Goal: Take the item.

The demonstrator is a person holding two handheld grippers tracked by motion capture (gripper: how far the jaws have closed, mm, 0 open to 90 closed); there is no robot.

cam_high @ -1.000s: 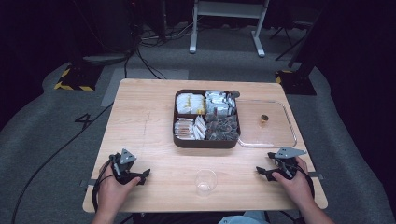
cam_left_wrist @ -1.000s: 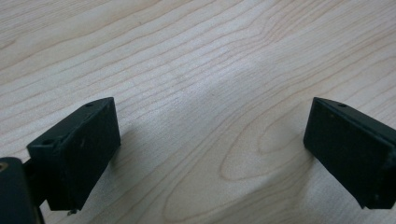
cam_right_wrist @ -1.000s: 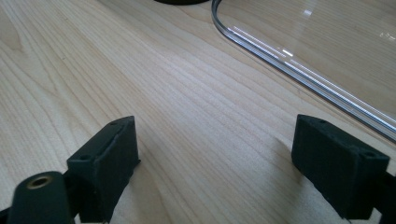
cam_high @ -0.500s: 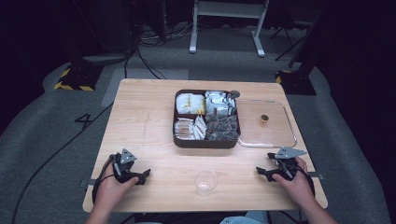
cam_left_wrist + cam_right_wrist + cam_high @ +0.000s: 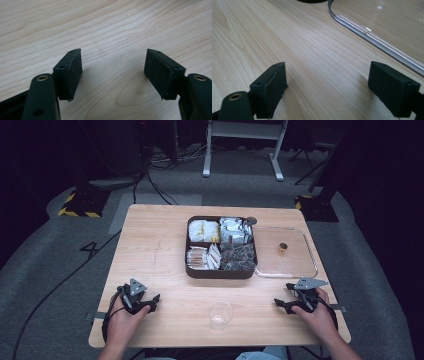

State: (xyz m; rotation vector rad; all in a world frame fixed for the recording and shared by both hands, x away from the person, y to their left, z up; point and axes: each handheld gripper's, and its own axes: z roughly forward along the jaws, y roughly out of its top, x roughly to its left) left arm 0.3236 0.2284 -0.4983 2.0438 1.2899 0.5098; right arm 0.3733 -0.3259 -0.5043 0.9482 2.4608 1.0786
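Apparently both grippers, left [image 5: 150,303] and right [image 5: 283,304], rest empty either side of the cup [image 5: 220,314], jaws apart, the left just narrowing, ready to reach it.

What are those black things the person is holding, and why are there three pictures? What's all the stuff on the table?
A person sits at a light wooden table and holds a black two-jaw grabbing tool in each hand. The left tool and the right tool both rest near the table's front edge.

One picture comes from a camera high above, looking down. The other two come from small cameras riding on the tools, so you see each tool's own black jaws sticking up from the bottom.

On the table sits a dark brown tray with four compartments, filled with small packets. Beside it lies its clear plastic lid, flat on the wood, with a small knob on top. Closer to the person stands a small clear cup.

Nothing is held. The left tool's jaws have just been closing a little, with only bare wood between them; the right tool's jaws stand wide apart.
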